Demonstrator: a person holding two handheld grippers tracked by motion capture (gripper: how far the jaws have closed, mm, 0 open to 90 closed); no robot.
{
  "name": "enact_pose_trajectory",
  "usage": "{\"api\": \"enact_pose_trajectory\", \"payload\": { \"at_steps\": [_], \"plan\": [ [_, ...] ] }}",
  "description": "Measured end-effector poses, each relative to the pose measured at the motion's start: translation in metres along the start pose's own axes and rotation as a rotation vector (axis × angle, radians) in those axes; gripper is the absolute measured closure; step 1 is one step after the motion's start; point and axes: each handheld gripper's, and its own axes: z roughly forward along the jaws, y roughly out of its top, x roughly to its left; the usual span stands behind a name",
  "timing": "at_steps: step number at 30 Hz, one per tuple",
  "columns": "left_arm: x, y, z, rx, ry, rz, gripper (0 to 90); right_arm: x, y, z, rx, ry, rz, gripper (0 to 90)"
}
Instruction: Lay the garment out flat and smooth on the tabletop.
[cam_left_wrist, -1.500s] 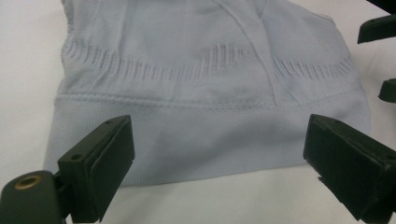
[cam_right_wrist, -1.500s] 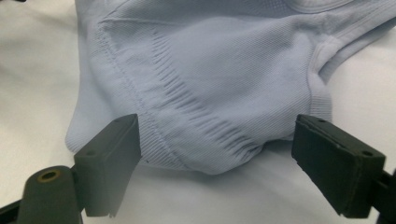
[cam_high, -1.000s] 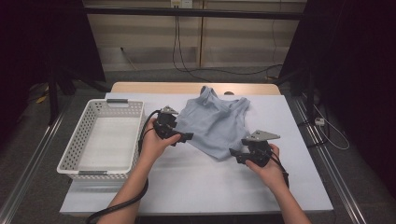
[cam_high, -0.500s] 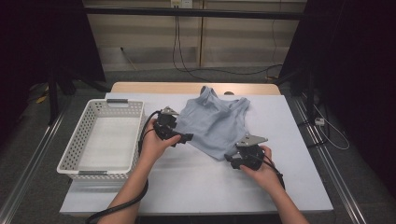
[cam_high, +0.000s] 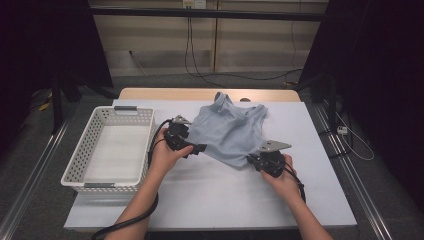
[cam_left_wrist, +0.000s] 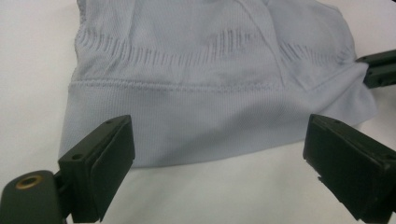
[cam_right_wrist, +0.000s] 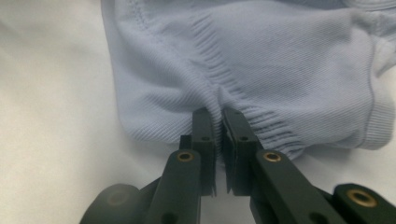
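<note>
Left gripper (cam_left_wrist: 219, 154) — jaws wide apart, low over worktop centre. Right gripper (cam_right_wrist: 218, 135) — jaws pinched together, toward right edge.

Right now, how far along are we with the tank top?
Done: the right claw is shut on the hem of the light blue tank top, which lies flat on the table. In hand: the left claw is open at the other hem corner. Left: gripping that corner, folding, perhaps the white basket.
</note>
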Motion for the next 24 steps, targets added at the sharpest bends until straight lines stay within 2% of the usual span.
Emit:
{"api": "enact_pose_trajectory", "payload": {
  "at_steps": [4, 13, 15, 20, 24],
  "plan": [
    [0.0, 0.0, 0.0, 0.004, -0.006, 0.001, 9.3, -0.005, 0.003, -0.013, -0.035, 0.005, 0.013, 84.5],
    [-0.002, 0.0, 0.001, 0.004, -0.007, 0.014, 9.3, -0.031, -0.001, -0.044, -0.124, -0.017, 0.116, 84.4],
    [-0.002, 0.0, 0.001, 0.006, -0.012, 0.013, 9.3, -0.036, -0.003, -0.046, -0.138, -0.008, 0.138, 84.3],
    [-0.002, -0.002, 0.003, 0.011, -0.011, 0.016, 9.3, -0.042, -0.007, -0.044, -0.141, -0.022, 0.176, 84.3],
    [-0.002, -0.003, 0.006, 0.016, -0.011, 0.015, 9.3, -0.042, -0.007, -0.043, -0.138, -0.025, 0.169, 84.1]
  ]
}}
